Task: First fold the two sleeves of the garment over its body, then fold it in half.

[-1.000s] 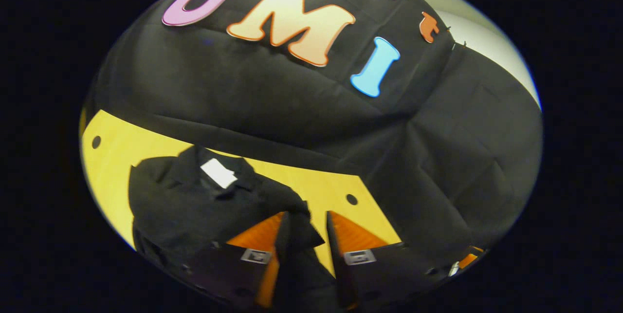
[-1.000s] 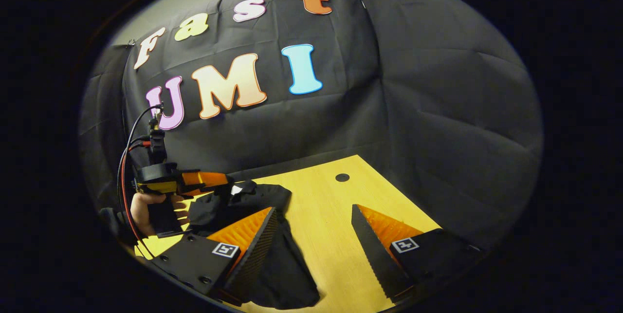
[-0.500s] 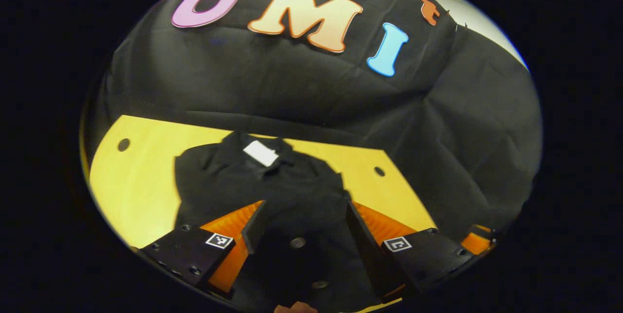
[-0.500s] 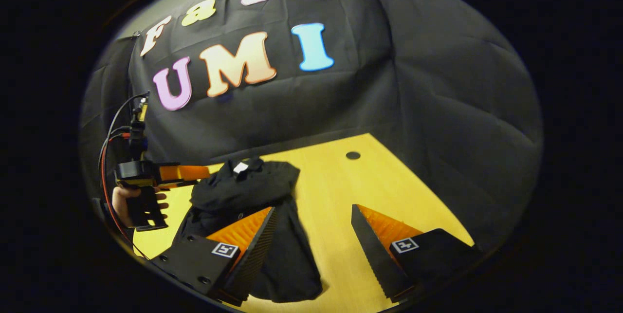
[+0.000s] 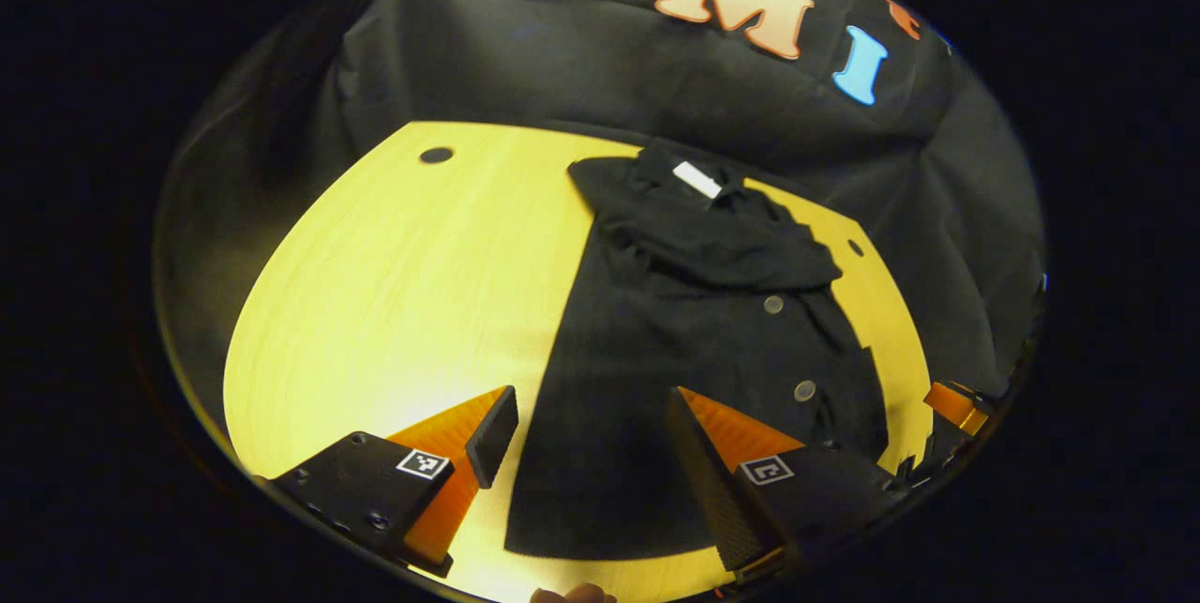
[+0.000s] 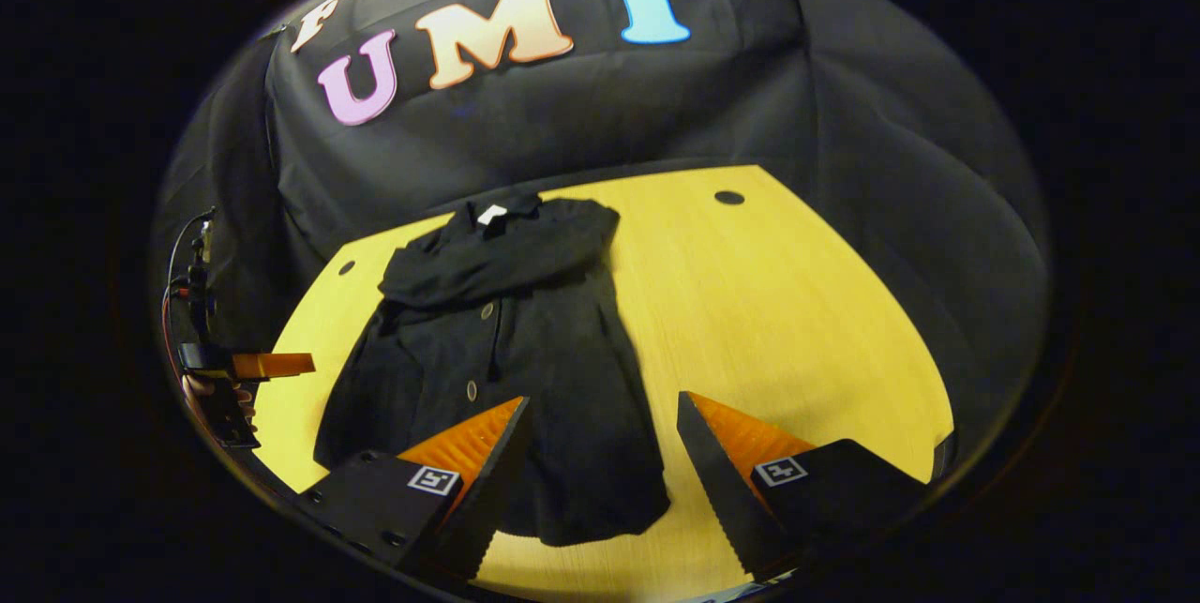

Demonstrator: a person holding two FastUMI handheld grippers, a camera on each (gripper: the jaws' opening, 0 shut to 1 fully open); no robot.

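Left gripper [image 5: 586, 425] wide open, gripping nothing, hovering above the hem of the black garment [image 5: 694, 322]. Right gripper [image 6: 600, 439] also spread wide, empty, over the lower edge of same garment. Lying flat on yellow wooden table [image 5: 403, 284], collar toward the cloth wall, both sleeves folded across the chest, small white label [image 5: 697, 179] at neck. Round buttons [image 5: 773, 305] down the front; soft matte fabric. A hand [image 6: 202, 389] holding the left gripper at far side in right gripper view.

A yellow wooden table [image 6: 797, 303] carries 1 black buttoned garment [image 6: 525, 350], lying flat with sleeves folded in.
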